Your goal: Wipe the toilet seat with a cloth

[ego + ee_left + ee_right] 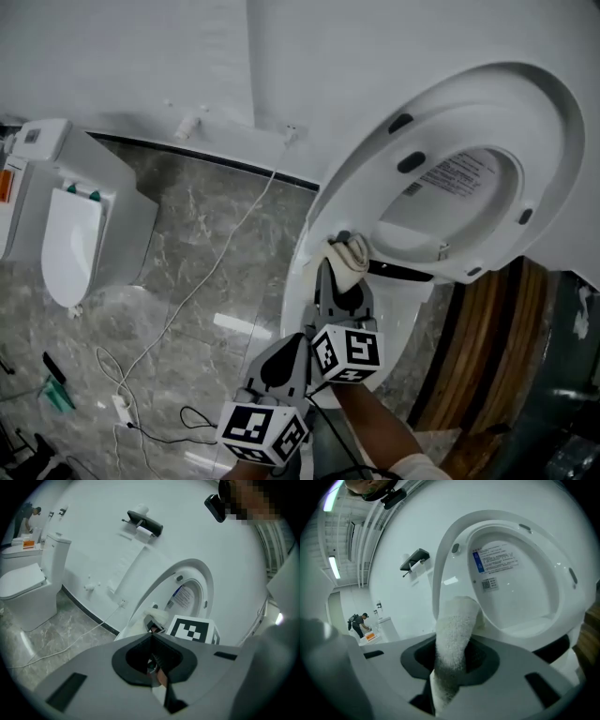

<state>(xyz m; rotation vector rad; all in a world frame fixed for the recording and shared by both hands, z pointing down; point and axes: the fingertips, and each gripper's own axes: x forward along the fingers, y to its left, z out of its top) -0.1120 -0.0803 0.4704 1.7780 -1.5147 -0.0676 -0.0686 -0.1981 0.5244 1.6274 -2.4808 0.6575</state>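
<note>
The toilet seat (pixel 375 178) stands raised, its underside with dark bumpers facing me, and the labelled lid (pixel 469 178) is behind it. My right gripper (pixel 342 272) is shut on a white cloth (pixel 349 249). The cloth rests at the seat's lower left edge, just above the bowl rim (pixel 298 281). In the right gripper view the cloth (pixel 457 634) sticks up between the jaws toward the seat (pixel 443 559). My left gripper (pixel 298 342) hangs shut and empty just behind and left of the right one. The left gripper view shows its own tips (pixel 151 637) pressed together, with the cloth (pixel 158 616) ahead.
A second toilet (pixel 75 234) stands at the left by the wall. A white cable (pixel 187 291) runs over the marble floor to a plug (pixel 122 408). Wooden slats (pixel 487 347) lie right of the bowl. A paper holder (pixel 144 523) hangs on the wall.
</note>
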